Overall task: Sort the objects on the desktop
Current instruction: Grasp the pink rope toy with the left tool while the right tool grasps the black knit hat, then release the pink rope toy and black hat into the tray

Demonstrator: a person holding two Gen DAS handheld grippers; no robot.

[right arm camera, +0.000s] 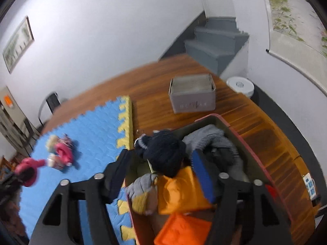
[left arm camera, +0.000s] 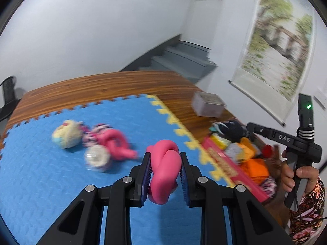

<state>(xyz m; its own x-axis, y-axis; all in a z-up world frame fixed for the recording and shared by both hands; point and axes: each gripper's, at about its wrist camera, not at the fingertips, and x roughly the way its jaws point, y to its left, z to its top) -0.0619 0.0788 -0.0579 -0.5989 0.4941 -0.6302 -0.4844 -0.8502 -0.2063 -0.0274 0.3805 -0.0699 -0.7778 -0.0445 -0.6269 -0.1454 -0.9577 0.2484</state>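
My left gripper (left arm camera: 165, 164) is shut on a pink knotted roll (left arm camera: 164, 168) and holds it above the blue foam mat (left arm camera: 61, 175). On the mat lie another pink knotted roll (left arm camera: 118, 144), a cream bundle (left arm camera: 66, 136), a white bundle (left arm camera: 98, 157) and a patterned one (left arm camera: 94, 134). My right gripper (right arm camera: 160, 168) is open and empty above the red-rimmed bin (right arm camera: 253, 153) of clothes, over a navy knit hat (right arm camera: 165, 153) and orange fabric (right arm camera: 179, 192). The left gripper with its pink roll shows at the left edge of the right wrist view (right arm camera: 26, 169).
A grey box (right arm camera: 192, 94) stands on the wooden table (right arm camera: 159, 87) behind the bin. A power strip (right arm camera: 310, 185) lies at the table's right edge. A white round device (right arm camera: 241, 85) sits on the floor. Stairs (right arm camera: 216, 40) rise behind.
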